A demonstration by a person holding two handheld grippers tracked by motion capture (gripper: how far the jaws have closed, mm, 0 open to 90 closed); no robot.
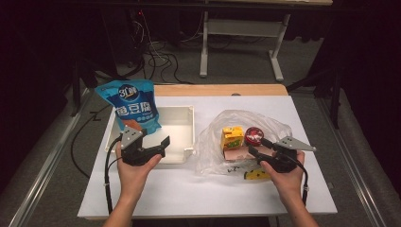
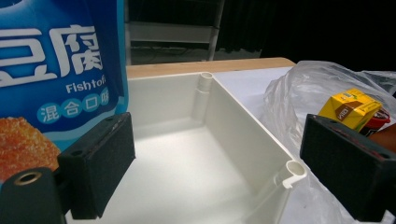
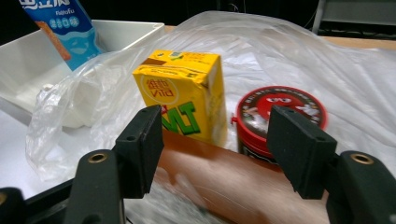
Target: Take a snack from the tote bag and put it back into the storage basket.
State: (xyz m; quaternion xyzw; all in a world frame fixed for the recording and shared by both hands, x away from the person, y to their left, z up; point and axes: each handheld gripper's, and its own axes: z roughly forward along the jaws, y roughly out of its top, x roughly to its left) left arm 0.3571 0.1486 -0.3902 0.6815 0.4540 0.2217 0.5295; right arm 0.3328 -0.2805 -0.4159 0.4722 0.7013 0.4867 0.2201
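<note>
My right gripper (image 3: 215, 140) is straddling a smooth brown packet (image 3: 233, 182), jaws open, pads not pressing. Behind are standing a yellow carton (image 3: 184, 93) and a round red tin (image 3: 280, 114) on crinkly clear plastic (image 3: 299, 51). My left gripper (image 2: 215, 163) is gaping over the white bin (image 2: 243, 126), its one pad beside the glossy blue pouch (image 2: 60, 60).

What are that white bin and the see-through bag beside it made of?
The white bin looks like moulded plastic: smooth, faintly glossy walls with rounded corner posts. The see-through bag appears to be thin plastic film: crinkled, shiny, with the yellow carton visible through it.
</note>
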